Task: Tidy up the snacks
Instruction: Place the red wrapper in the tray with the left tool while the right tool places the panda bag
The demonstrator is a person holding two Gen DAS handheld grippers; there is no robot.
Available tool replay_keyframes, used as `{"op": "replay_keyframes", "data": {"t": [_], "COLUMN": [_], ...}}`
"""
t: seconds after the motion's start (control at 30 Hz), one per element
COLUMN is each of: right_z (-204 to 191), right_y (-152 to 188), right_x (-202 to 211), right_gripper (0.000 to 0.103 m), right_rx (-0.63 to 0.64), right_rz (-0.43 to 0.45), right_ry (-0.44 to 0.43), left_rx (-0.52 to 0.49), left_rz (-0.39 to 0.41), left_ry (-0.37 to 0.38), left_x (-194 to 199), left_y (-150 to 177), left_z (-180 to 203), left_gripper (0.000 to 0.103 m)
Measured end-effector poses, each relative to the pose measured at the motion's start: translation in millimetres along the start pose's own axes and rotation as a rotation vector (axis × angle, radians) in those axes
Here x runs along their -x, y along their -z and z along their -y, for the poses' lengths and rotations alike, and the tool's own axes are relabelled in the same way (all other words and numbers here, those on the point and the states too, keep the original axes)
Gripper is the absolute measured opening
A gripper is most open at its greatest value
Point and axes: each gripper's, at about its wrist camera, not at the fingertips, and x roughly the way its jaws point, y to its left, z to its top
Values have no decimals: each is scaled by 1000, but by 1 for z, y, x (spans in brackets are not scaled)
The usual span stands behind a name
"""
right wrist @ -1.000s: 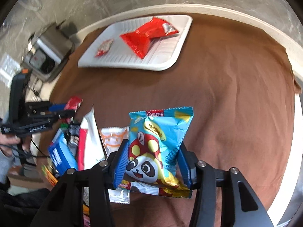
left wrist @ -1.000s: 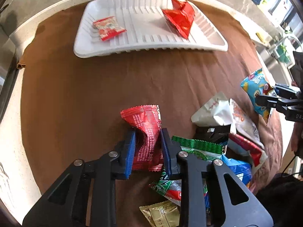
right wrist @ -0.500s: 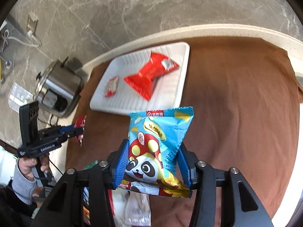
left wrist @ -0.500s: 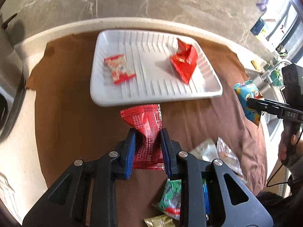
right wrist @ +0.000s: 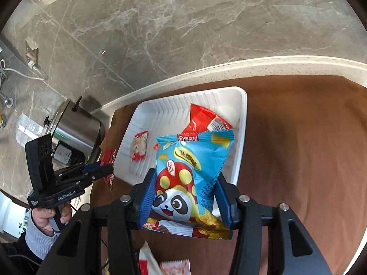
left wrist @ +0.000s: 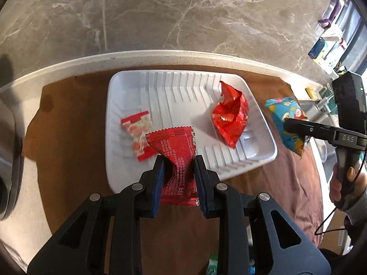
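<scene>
My left gripper [left wrist: 178, 169] is shut on a red foil snack packet [left wrist: 177, 160] and holds it over the near edge of the white ribbed tray [left wrist: 174, 91]. On the tray lie a small red-and-white packet [left wrist: 137, 137] and a crumpled red bag [left wrist: 230, 119]. My right gripper [right wrist: 183, 190] is shut on a blue panda snack bag [right wrist: 190, 176], held above the tray's near edge [right wrist: 243, 119]. The right gripper [left wrist: 296, 126] with the blue bag [left wrist: 284, 119] shows right of the tray in the left wrist view. The left gripper [right wrist: 101, 171] shows left of the tray in the right wrist view.
The tray sits on a brown cloth [left wrist: 68, 119] over a white round-edged counter [left wrist: 68, 64] against a marble wall. A steel cooker [right wrist: 73, 133] stands at the left of the tray. Loose snack packets [right wrist: 160, 263] lie on the cloth near me.
Both grippers have lifted and moved forward toward the tray with their packets held. The snack pile has dropped out of the left wrist view.
</scene>
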Motion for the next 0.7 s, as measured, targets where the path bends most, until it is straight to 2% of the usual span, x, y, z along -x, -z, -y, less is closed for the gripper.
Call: {"op": "replay_keyframes", "data": {"t": [0.37, 0.6, 0.63, 0.7], "right_z": [7, 0, -2, -7], "right_y": [-16, -23, -23, -24], "right_x": [-49, -70, -71, -71], "right_gripper": [52, 54, 54, 70], "right_rx": [-18, 44, 57, 90], "right_rz": [-42, -60, -63, -61], "right_ry": [5, 73, 89, 138], "left_rx": [-25, -34, -30, -31], "left_rz": [-39, -59, -71, -95], "left_ry": [13, -25, -31, -43], "left_x": [-53, -85, -90, -97], "left_y": [-24, -30, -31, -30], "left_z": [3, 2, 1, 1], "left_gripper": [24, 25, 25, 26]}}
